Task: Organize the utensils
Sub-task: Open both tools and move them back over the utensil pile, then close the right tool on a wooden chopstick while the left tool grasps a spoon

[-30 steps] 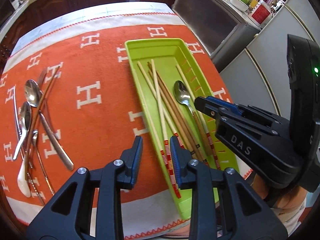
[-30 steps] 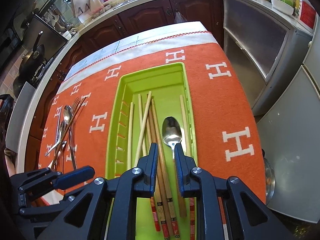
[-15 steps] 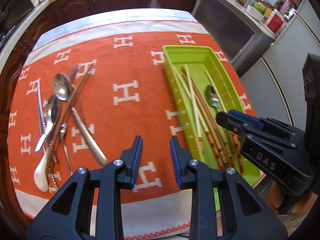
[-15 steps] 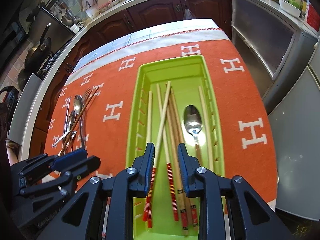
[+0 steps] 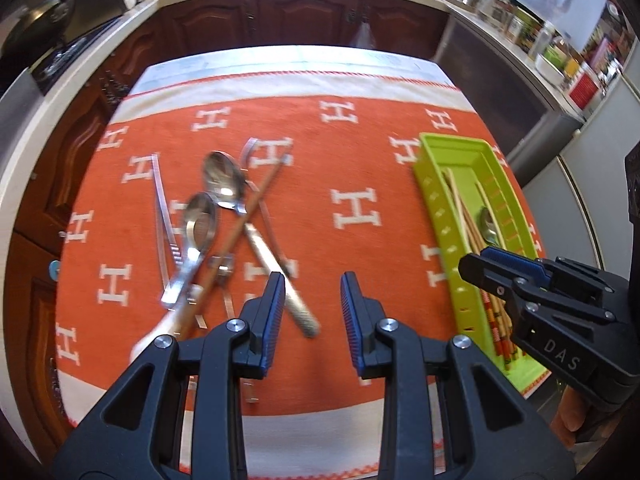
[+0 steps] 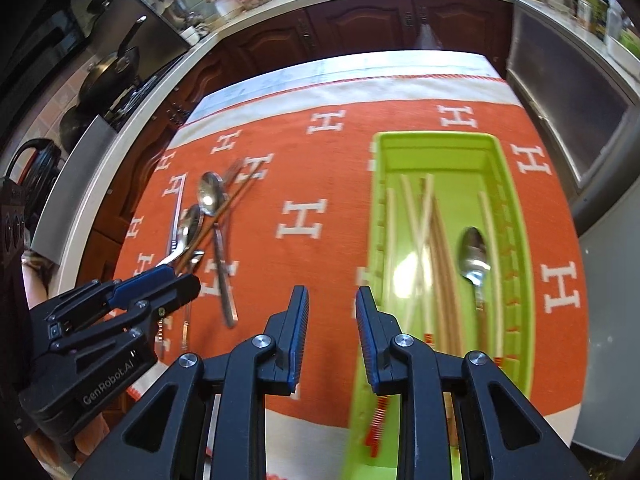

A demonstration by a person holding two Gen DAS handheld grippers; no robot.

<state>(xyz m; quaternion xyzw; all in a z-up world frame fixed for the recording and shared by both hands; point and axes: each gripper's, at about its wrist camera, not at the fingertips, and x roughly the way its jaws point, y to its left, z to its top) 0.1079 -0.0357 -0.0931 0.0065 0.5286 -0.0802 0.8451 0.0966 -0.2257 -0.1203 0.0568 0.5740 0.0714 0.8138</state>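
Observation:
Loose utensils lie in a heap on the orange cloth: two metal spoons (image 5: 222,178) (image 5: 200,220), a brown chopstick (image 5: 250,222), a knife (image 5: 280,280) and thin tongs (image 5: 160,208). My left gripper (image 5: 312,300) hovers just in front of the heap, open a narrow gap, with nothing between its fingers. The green tray (image 6: 516,216) at the right holds several chopsticks (image 6: 420,240) and one spoon (image 6: 474,256). My right gripper (image 6: 332,304) hangs over the cloth by the tray's left wall, open and empty. The heap (image 6: 200,216) shows at the left of the right wrist view.
The orange cloth (image 5: 360,160) with white H marks covers the table; its white border runs along the near and far edges. Dark wooden cabinets (image 5: 304,20) and a counter stand behind. A grey appliance (image 6: 572,92) stands to the right of the table.
Both grippers have moved left, away from above the tray and toward the loose heap. The right gripper's jaws stand slightly wider than before. Nothing was picked up.

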